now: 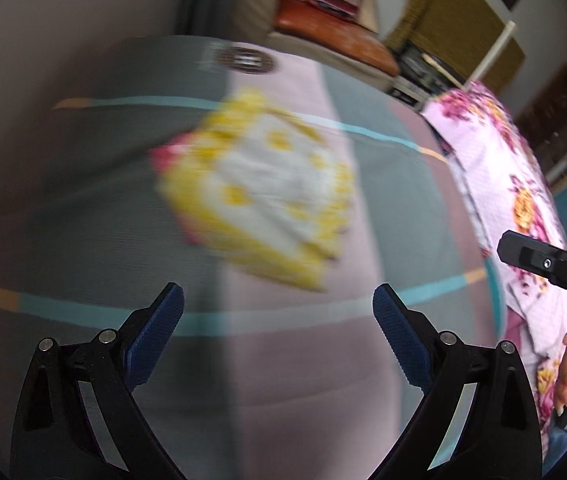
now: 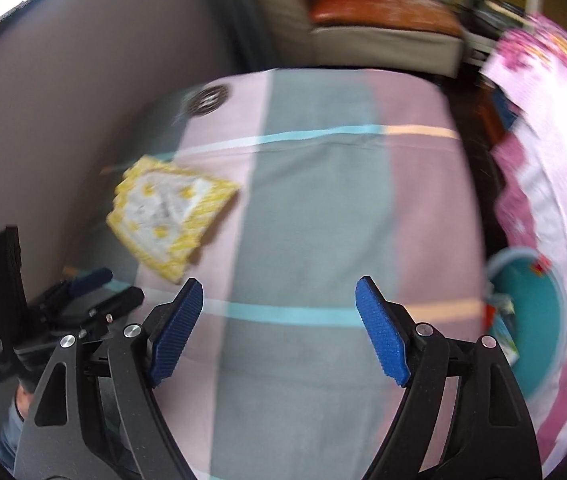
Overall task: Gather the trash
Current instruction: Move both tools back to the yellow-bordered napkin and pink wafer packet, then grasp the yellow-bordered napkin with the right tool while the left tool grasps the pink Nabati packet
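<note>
Yellow and white, the wrapper point(image 2: 173, 216) is the one clear piece of trash on the striped bedsheet point(image 2: 323, 208), lying flat toward the left side of the bed, close to the grey wall point(image 2: 43, 100). Your left gripper point(image 1: 279, 312) hangs just short of it with its jaws wide apart and nothing between them. From the right wrist view, your right gripper point(image 2: 279, 312) is also spread wide and empty, over the grey stripe in the middle of the bed, with the wrapper ahead and to its left. Both views are smeared, so if you close now you could likely miss. The wrapper lies flat on soft cloth, so a shallow pinch may catch the bedsheet instead, or slide the wrapper toward the wall. Both grippers are close together near the wrapper, so they could knock into each other. On the right, the flowered blanket point(image 2: 543, 208) overhangs the teal bin point(image 2: 531, 304), and a careless drop may land on the cloth instead.
</note>
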Demonstrator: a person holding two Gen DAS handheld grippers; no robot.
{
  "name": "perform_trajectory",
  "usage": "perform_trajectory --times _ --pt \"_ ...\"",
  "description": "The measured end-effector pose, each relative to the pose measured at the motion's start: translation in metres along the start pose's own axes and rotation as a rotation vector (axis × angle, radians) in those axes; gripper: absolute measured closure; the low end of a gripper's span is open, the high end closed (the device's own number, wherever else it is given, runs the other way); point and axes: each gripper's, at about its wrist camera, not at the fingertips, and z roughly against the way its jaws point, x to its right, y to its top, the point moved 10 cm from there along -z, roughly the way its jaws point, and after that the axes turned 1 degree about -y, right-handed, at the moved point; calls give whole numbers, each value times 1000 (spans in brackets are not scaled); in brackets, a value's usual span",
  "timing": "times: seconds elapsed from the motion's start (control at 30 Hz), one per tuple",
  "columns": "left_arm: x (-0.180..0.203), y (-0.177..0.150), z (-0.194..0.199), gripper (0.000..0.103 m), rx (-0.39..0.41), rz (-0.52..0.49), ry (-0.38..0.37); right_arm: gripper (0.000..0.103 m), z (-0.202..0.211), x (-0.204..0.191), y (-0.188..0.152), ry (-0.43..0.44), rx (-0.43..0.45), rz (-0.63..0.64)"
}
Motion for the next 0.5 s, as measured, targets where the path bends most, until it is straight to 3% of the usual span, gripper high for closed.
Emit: perform_trajectory --times 0.17,0.5 --pt "-56 5 9 7 13 53 41 28 -36 -50 14 32 -63 153" --pt "-102 16 8 7 12 78 65 28 -94 -120 42 51 -114 401"
